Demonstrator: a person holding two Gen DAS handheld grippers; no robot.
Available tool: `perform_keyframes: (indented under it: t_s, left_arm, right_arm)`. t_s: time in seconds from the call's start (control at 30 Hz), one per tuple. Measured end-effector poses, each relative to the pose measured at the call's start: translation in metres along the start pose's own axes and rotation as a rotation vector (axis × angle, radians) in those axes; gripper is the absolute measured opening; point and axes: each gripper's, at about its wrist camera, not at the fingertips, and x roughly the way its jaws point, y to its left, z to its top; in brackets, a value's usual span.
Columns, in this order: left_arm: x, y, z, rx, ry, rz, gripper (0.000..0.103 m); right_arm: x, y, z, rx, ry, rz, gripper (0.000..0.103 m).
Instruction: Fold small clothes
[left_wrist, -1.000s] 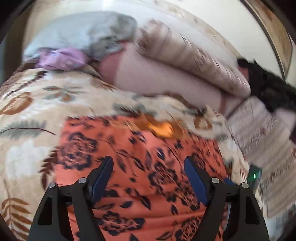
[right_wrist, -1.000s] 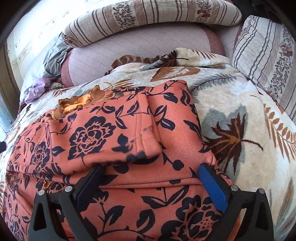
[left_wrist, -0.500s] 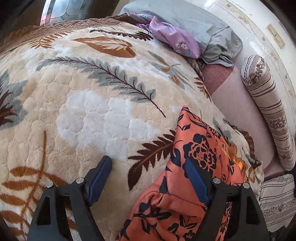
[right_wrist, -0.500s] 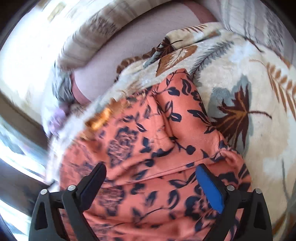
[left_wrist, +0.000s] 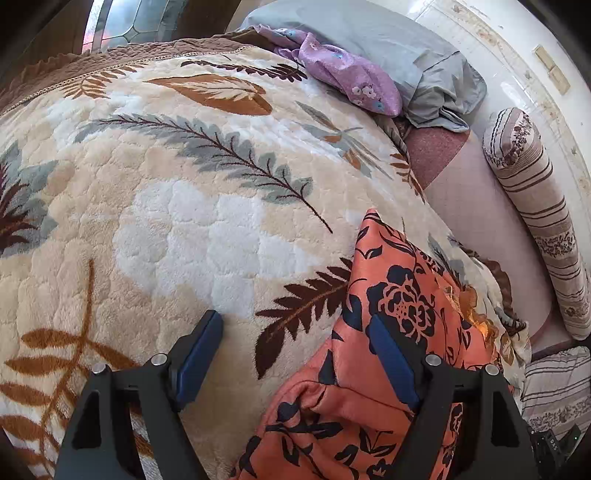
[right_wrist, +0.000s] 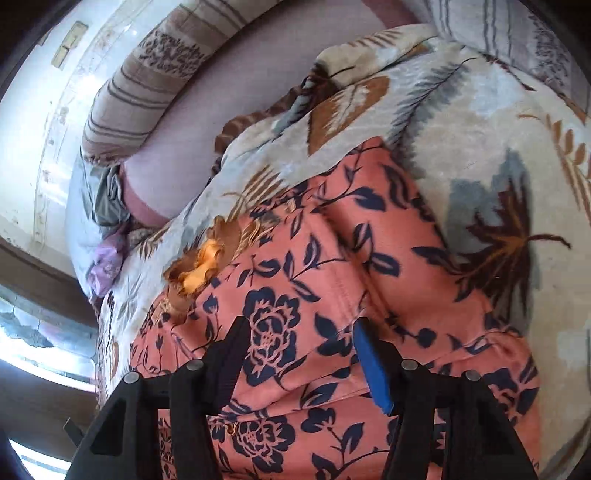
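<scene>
Garment (left_wrist: 388, 369), orange with dark flowers, lies on the leaf-print blanket (left_wrist: 166, 221), low right in the left wrist view. Near end bunched and puckered, not flat. Left gripper (left_wrist: 295, 354) spread wide: right pad (left_wrist: 391, 365) over the cloth's edge, left pad over bare blanket. Nothing pinched. Purple cloth (left_wrist: 351, 81) and grey pillow (left_wrist: 406, 59) sit well apart at the far end, striped bolster (left_wrist: 535, 206) along the wall.

Right wrist view: same garment (right_wrist: 332, 295) fills the middle, one flap already laid over the body, seam running down toward the tool. Orange ruffle (right_wrist: 199, 269) shows at its far edge. Right gripper (right_wrist: 299, 350) jaws have just been closing, cloth between them; whether the pads bite yet I cannot tell, gap looks partly open.

Judgement: fold begun, likely one part turned in. Left: take hold at both ends, bring the halves together, smooth the bunched end.
</scene>
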Motion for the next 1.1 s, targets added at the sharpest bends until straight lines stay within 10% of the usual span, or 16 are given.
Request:
perform_keyframes:
  t_s: [0.1,0.27,0.33,0.37,0.4,0.63,0.77,0.97,1.03,1.1]
  left_arm:
    - [0.001,-0.002,0.000,0.000,-0.006,0.012,0.082]
    - [0.002,-0.004,-0.001,0.023,-0.009,0.023,0.082]
    - [0.002,-0.004,-0.002,0.028,-0.010,0.023,0.082]
    - [0.002,-0.004,-0.002,0.031,-0.009,0.022,0.082]
    - [0.002,-0.003,-0.001,0.033,-0.008,0.021,0.082]
    - [-0.013,0.009,0.006,-0.080,-0.033,0.023,0.082]
    - [-0.038,0.006,0.011,-0.055,-0.161,0.047,0.082]
    - [-0.035,-0.023,0.004,0.105,-0.164,0.041,0.082]
    - [-0.009,-0.038,-0.008,0.233,-0.040,0.084,0.082]
    - [0.021,-0.044,-0.025,0.333,0.093,0.119,0.083]
  right_arm:
    - [-0.006,-0.015,0.006,0.027,-0.047,-0.049,0.080]
    - [0.026,-0.013,0.003,-0.033,0.089,-0.035,0.077]
    - [0.033,-0.004,-0.001,-0.097,0.119,-0.092,0.050]
    - [0.034,-0.001,0.000,-0.122,0.133,-0.125,0.016]
    - [0.033,0.002,0.001,-0.137,0.139,-0.131,0.009]
    - [-0.030,0.056,-0.024,-0.469,-0.096,-0.272,0.009]
    - [0.016,-0.004,-0.038,-0.363,0.079,-0.301,0.016]
    - [-0.025,0.001,-0.027,-0.286,-0.037,-0.219,0.030]
    - [-0.044,0.013,-0.020,-0.295,-0.108,-0.193,0.045]
    - [-0.063,0.026,-0.015,-0.281,-0.188,-0.139,0.089]
